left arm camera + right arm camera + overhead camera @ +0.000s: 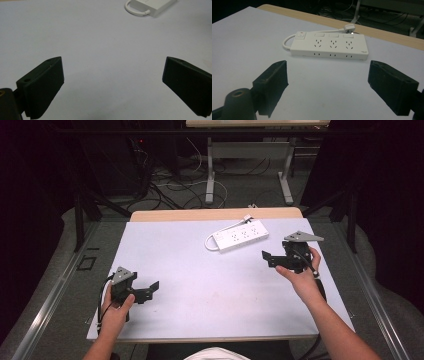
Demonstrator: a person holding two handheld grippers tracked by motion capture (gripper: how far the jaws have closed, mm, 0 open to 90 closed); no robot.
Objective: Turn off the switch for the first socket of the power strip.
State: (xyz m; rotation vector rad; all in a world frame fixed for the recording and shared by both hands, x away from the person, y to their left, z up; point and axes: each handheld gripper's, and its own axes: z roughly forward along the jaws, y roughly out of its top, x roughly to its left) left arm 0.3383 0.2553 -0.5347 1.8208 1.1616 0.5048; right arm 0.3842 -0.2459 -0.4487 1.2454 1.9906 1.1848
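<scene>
power strip (240,236) on table (200,295), far centre-right | plug (247,218) behind it

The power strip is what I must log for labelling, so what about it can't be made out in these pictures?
- Left gripper view: the power strip is cut off by the top edge; its sockets are out of frame.
- High view: the strip's switch position and markings are too small to read.
- Right gripper view: the small print at the strip's right end is too small; the plug is partly behind the body.
</scene>
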